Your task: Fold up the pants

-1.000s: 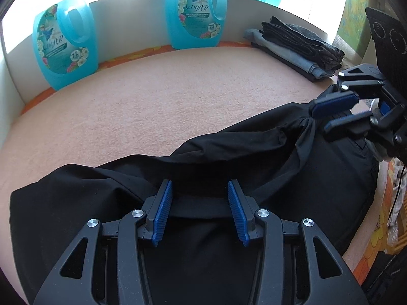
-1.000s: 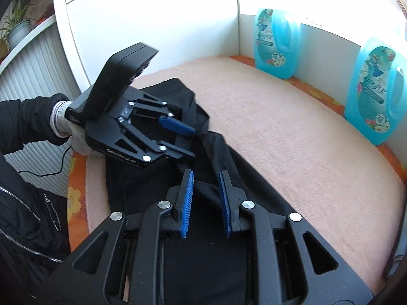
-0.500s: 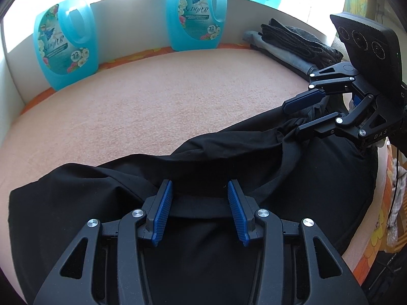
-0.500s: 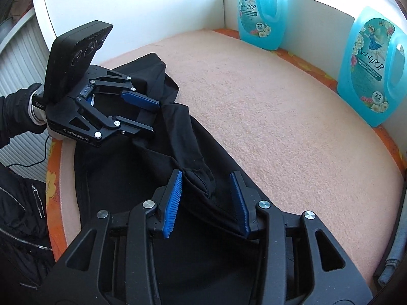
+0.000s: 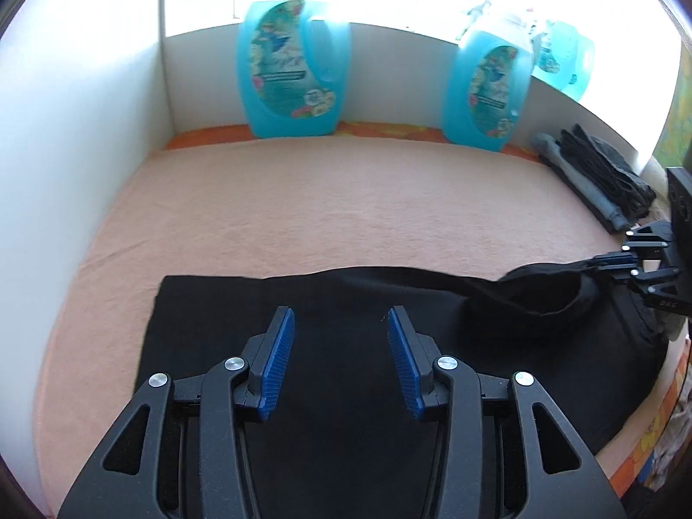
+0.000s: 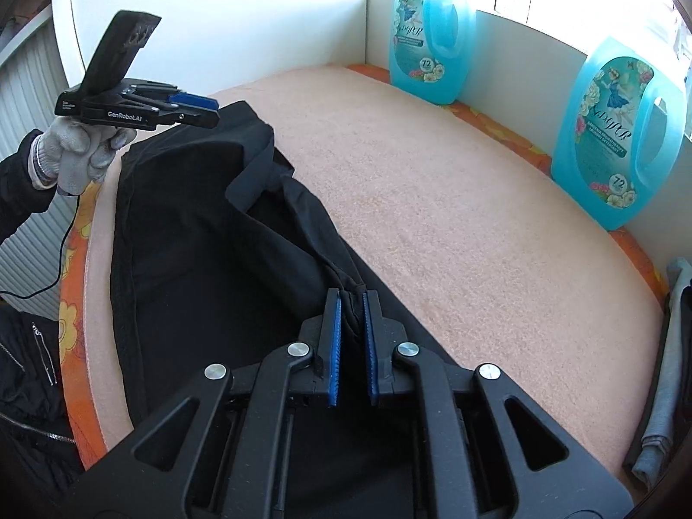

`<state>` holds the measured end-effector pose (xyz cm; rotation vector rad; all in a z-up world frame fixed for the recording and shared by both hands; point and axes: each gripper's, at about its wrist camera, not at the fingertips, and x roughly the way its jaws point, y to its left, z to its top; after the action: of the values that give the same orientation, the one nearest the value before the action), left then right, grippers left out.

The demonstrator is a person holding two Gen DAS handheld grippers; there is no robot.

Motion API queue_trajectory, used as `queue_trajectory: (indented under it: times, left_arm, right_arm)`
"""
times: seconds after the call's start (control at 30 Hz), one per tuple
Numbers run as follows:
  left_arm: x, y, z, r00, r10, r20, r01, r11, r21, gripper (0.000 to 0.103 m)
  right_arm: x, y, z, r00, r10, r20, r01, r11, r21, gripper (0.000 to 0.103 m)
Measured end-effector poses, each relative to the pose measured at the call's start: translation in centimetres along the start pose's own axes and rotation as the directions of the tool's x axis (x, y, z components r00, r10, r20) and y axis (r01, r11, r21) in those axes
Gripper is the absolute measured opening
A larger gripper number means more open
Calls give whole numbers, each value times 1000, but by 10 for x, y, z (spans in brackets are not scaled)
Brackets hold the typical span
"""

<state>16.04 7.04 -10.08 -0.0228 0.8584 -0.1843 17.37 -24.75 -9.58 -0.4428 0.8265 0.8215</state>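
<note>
— What is shown from the left wrist?

— The left gripper (image 5: pixel 341 359) is seen with its blue pads spread wide and nothing held between them, raised above the black pants (image 5: pixel 328 389), which are spread flat on the pink towel (image 5: pixel 324 199). At 3 o'clock the right gripper (image 5: pixel 614 261) is seen pinching a bunched fold of the fabric, which is lifted into a loop. Two blue detergent bottles (image 5: pixel 292 69) are stood against the white wall at 12 and 1 o'clock, and a third is partly seen behind them. A stack of folded clothes (image 5: pixel 601 181) is laid at 2 o'clock.

— And from the right wrist?

— The right gripper (image 6: pixel 351 324) is shown narrowed onto a ridge of the pants (image 6: pixel 194 268), with cloth pinched between the pads. From that pinch, folds are drawn toward 11 o'clock. The left gripper (image 6: pixel 203 110) is seen side-on at 10 o'clock, clear of the fabric; its opening cannot be judged here. It is held by a hand in a grey glove (image 6: pixel 78 160), a detail hidden from the other view. A black jacket sleeve (image 6: pixel 17 199) and a thin cable are also seen only here, at 9 o'clock. The near edge of the pants, by the orange flowered cloth (image 6: pixel 75 233), is visible too.
</note>
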Motion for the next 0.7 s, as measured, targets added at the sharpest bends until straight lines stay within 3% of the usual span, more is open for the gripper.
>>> queue_trajectory:
  times: [0.13, 0.37, 0.5, 0.57, 0.7]
  left_arm:
    - [23, 39, -15, 991, 96, -88, -104, 991, -83, 43]
    - [-1, 69, -28, 982, 187, -39, -191, 968, -160, 43]
    - [-21, 98, -35, 986, 161, -37, -165, 957, -239, 44]
    - [-32, 104, -41, 986, 165, -34, -168, 953, -252, 49]
    - [-45, 115, -56, 996, 82, -46, -92, 946, -310, 53]
  right_arm:
    - [8, -26, 19, 994, -108, 18, 107, 992, 63, 8]
    - [63, -42, 29, 970, -214, -117, 222, 973, 62, 8]
    - [65, -39, 26, 961, -244, -130, 252, 967, 47, 8]
    - [57, -43, 27, 960, -249, -126, 261, 962, 86, 17]
    - [29, -41, 27, 961, -266, -73, 274, 952, 138, 40]
